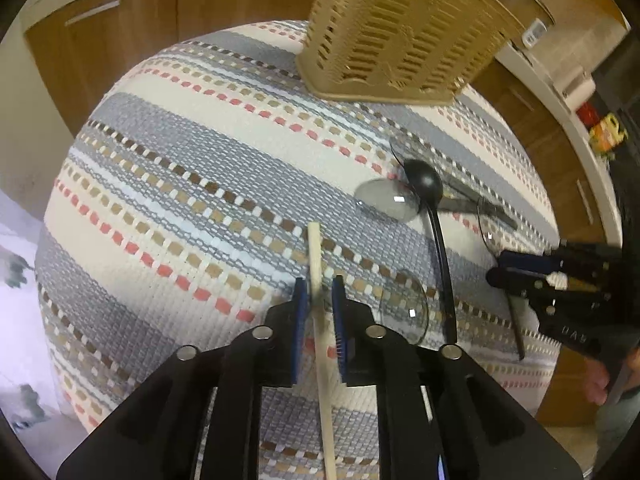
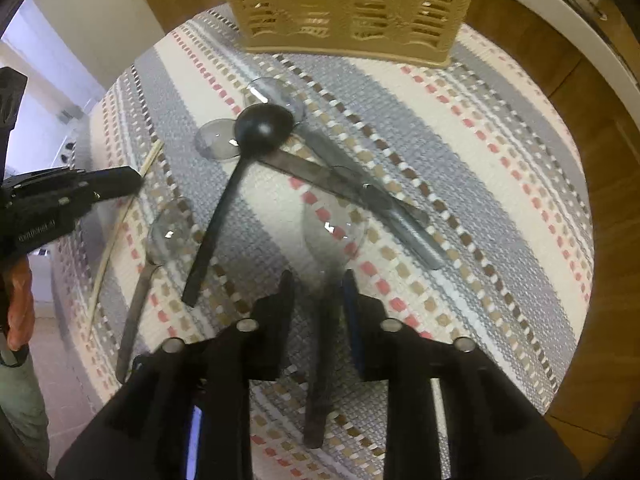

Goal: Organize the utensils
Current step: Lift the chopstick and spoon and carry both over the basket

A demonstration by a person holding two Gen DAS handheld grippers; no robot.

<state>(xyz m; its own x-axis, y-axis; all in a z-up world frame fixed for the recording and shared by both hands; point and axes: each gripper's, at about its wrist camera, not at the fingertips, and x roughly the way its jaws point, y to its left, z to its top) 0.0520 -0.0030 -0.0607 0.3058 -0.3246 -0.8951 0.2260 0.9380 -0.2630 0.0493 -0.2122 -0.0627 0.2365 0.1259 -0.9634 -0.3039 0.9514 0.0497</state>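
Left gripper (image 1: 319, 288) closed narrow on a chopstick (image 1: 316, 256) — light, stiff, slick, best pinched mid-shaft. Right gripper (image 2: 318, 284) straddling a clear spoon's (image 2: 334, 228) dark handle, contact unclear. More spoons (image 2: 260, 128) crossed on the mat (image 2: 480, 160); basket (image 2: 348, 8) at far edge, open room between.

no readable text anywhere, embossed lettering on right gripper (image 1: 506, 274) body too blurred to make out, same on left gripper (image 2: 132, 182), small label on far counter illegible
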